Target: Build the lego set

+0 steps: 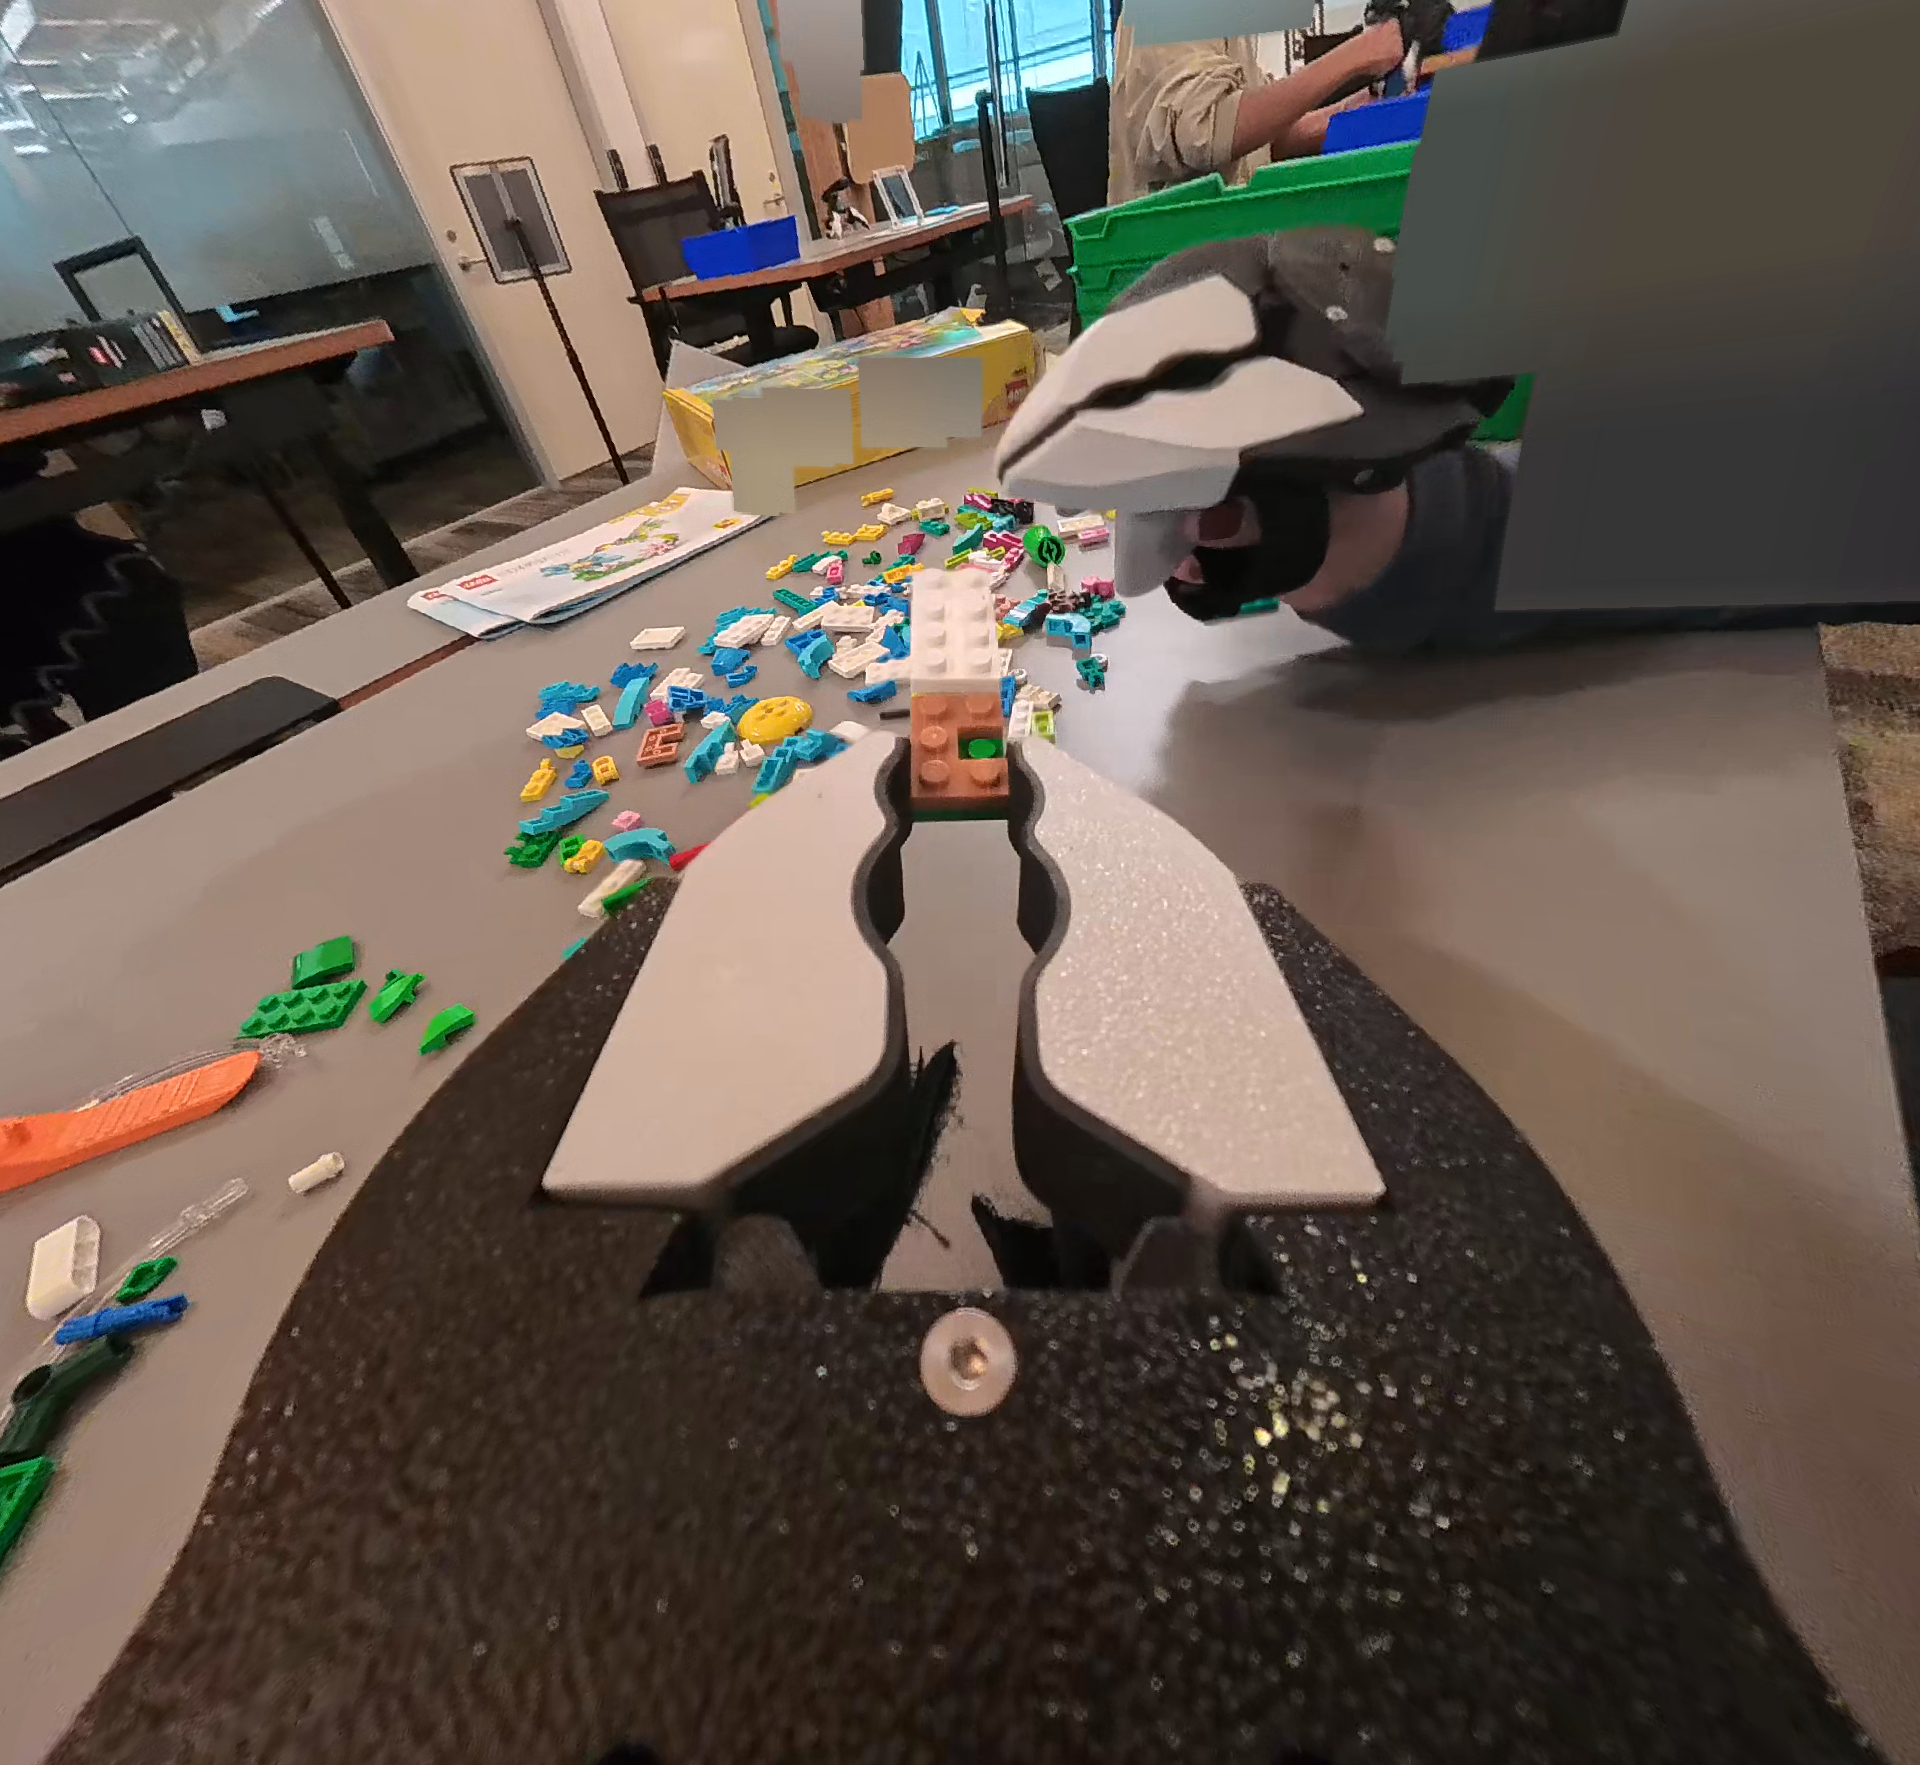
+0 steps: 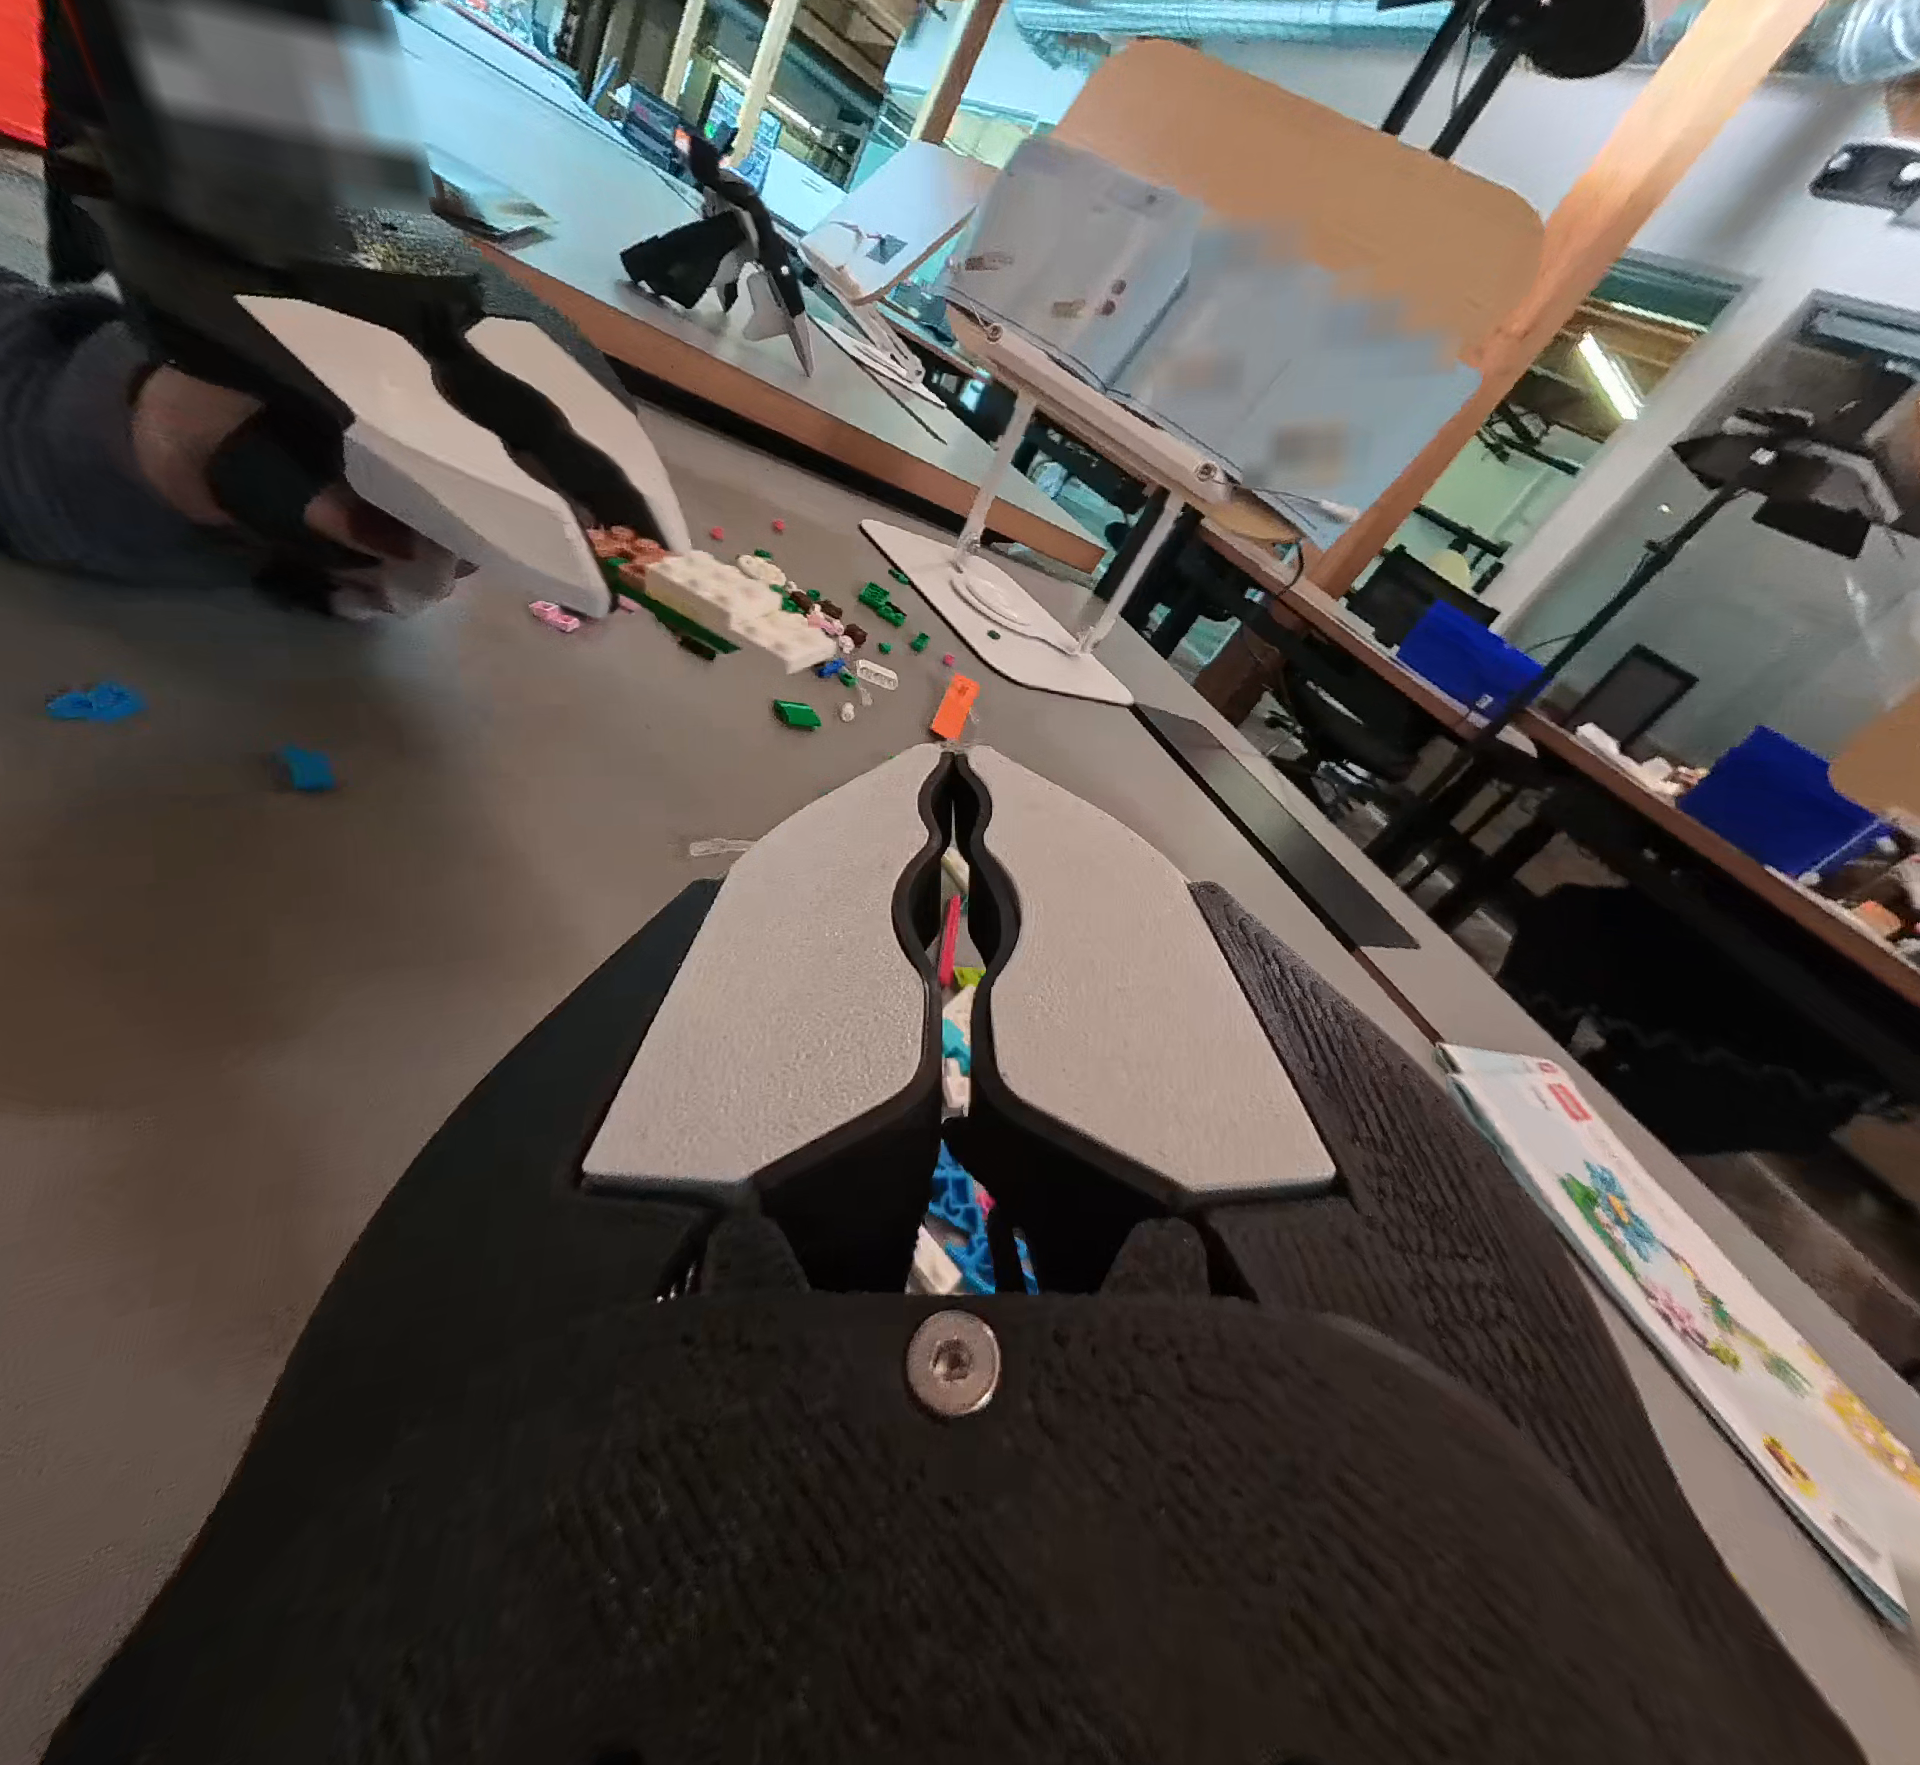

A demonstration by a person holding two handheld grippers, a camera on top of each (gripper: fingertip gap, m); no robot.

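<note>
My left gripper (image 1: pixel 961 765) is shut on the near end of a partly built Lego assembly (image 1: pixel 951 635): a brown plate with a green stud, then white bricks on a green base. In the right wrist view the assembly (image 2: pixel 727 603) rests on the grey table (image 2: pixel 312 884) with the left gripper (image 2: pixel 634 567) clamped on its end. My right gripper (image 2: pixel 956 757) is shut, with nothing visibly held, and hovers above the loose brick pile (image 1: pixel 831 635). It shows in the left wrist view (image 1: pixel 1023 468) in a gloved hand, just beyond the assembly.
Green pieces (image 1: pixel 312 998), an orange brick separator (image 1: pixel 125 1118) and small parts lie at the near left. An instruction booklet (image 1: pixel 582 572) and a yellow box (image 1: pixel 852 406) lie beyond the pile. A white stand (image 2: pixel 997 614) is behind the assembly. A green crate (image 1: pixel 1226 229) stands at the back. About 9 cm separates my left fingertips from my right.
</note>
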